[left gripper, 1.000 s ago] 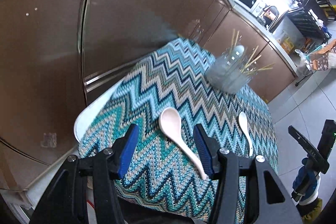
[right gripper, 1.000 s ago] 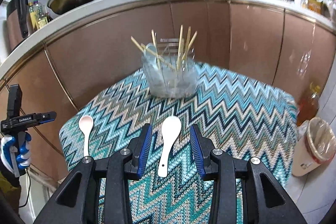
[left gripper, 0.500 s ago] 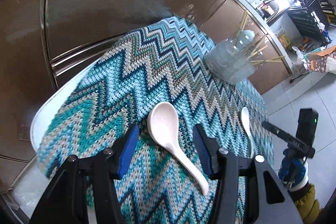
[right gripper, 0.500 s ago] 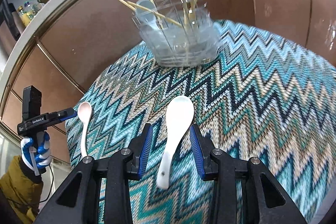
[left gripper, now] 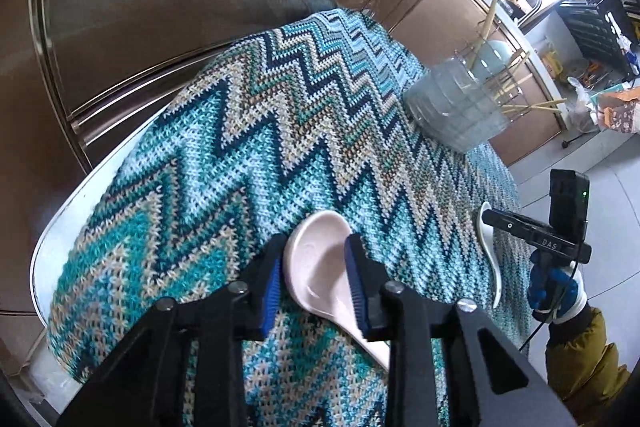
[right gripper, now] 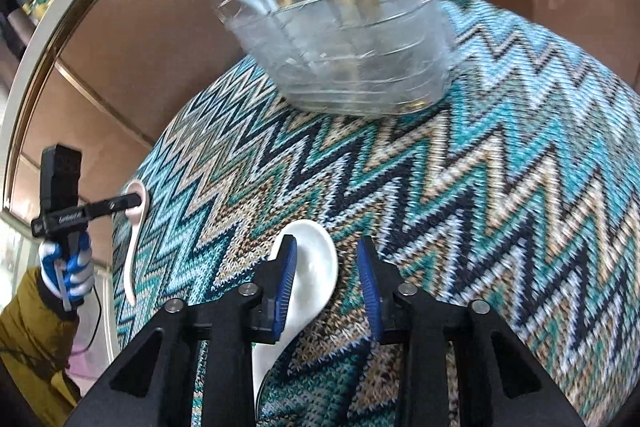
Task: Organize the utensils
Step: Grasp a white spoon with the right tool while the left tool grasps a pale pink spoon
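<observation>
Small table (left gripper: pixel 60 227) under a zigzag cloth (left gripper: pixel 280 131). Far edge: clear holder (right gripper: pixel 344 47), already stocked with chopsticks. Near edge: two ceramic-looking spoons, likely light, stiff, glazed and slick, chippable (bowl the broadest purchase). Left gripper (left gripper: pixel 314 279) closing, pads at both flanks of pink spoon (left gripper: pixel 320 267). Right gripper (right gripper: pixel 326 287) closing around white spoon (right gripper: pixel 312 267), right pad still clear.

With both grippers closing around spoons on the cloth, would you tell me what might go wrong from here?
1. The right gripper is off-centre: the white spoon touches one pad only, so closing may push it sideways.
2. The left gripper pinches the pink spoon by its smooth bowl; it may slip.
3. Either pad might snag the knitted cloth.
</observation>
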A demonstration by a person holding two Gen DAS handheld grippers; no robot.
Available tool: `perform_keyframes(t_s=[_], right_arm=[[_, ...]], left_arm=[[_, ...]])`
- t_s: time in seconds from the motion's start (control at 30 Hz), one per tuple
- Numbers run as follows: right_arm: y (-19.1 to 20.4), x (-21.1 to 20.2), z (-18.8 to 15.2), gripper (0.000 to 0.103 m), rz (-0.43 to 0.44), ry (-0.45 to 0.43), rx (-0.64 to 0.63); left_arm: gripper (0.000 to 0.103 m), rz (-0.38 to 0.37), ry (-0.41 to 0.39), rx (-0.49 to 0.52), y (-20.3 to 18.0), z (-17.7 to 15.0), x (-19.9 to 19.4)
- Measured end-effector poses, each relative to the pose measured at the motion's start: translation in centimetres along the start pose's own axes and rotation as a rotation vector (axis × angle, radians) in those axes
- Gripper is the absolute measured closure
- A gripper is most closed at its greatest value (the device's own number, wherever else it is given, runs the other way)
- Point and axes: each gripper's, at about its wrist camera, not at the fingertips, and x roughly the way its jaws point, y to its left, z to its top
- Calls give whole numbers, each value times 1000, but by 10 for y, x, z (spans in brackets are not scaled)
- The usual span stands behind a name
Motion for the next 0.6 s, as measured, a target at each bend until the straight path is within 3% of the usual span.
perform_keyframes(t_s=[0.13, 0.23, 0.6], right_arm=[[5, 8, 3, 93, 9, 34, -42], [12, 8, 2, 96, -7, 48, -68], [45, -16, -13, 97, -148, 11, -113]], left_arm=[[83, 34, 22, 33, -6, 1, 3], [89, 67, 36, 62, -10, 1, 5], [91, 99, 34, 41, -16, 5, 0]])
